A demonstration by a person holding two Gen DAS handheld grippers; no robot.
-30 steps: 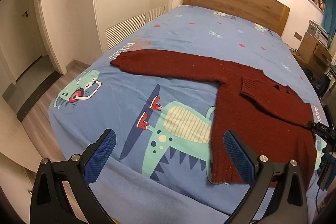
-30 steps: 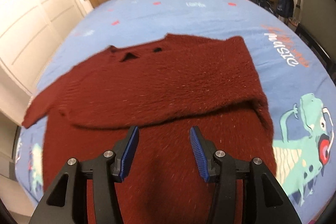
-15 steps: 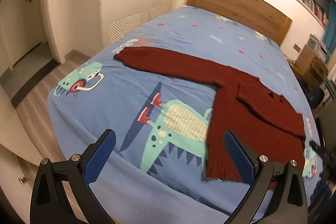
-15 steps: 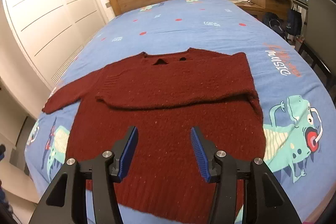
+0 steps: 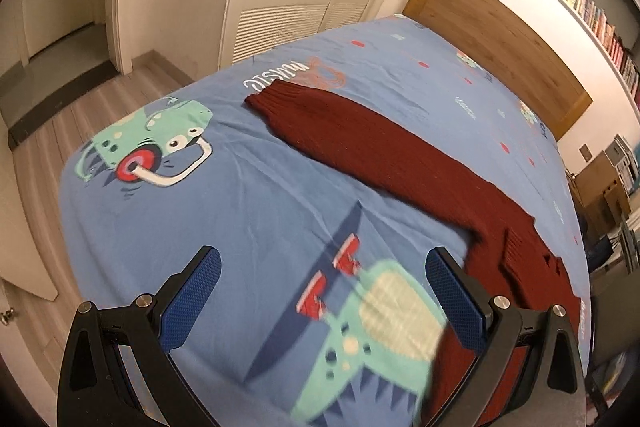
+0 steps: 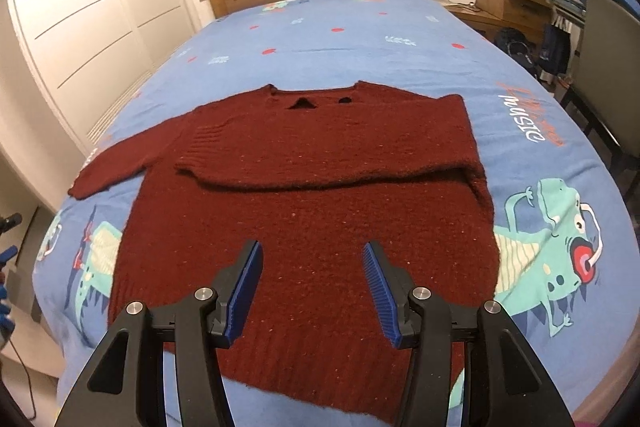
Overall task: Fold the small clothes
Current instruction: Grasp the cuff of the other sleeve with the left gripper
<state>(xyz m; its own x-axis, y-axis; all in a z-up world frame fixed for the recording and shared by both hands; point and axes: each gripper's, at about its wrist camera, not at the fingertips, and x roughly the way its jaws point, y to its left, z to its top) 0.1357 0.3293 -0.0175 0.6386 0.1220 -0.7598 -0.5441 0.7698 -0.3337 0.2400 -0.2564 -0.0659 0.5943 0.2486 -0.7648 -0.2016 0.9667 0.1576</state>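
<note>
One soft, thick red sweater (image 6: 312, 211) lies flat on the bed (image 6: 360, 39); we would pinch its limp outstretched sleeve (image 5: 360, 139) at the cuff, since both jaws stand spread and empty.

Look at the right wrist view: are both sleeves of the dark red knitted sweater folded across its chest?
No: only one sleeve of the dark red knitted sweater lies across its chest; the other sleeve stretches outward.
</note>
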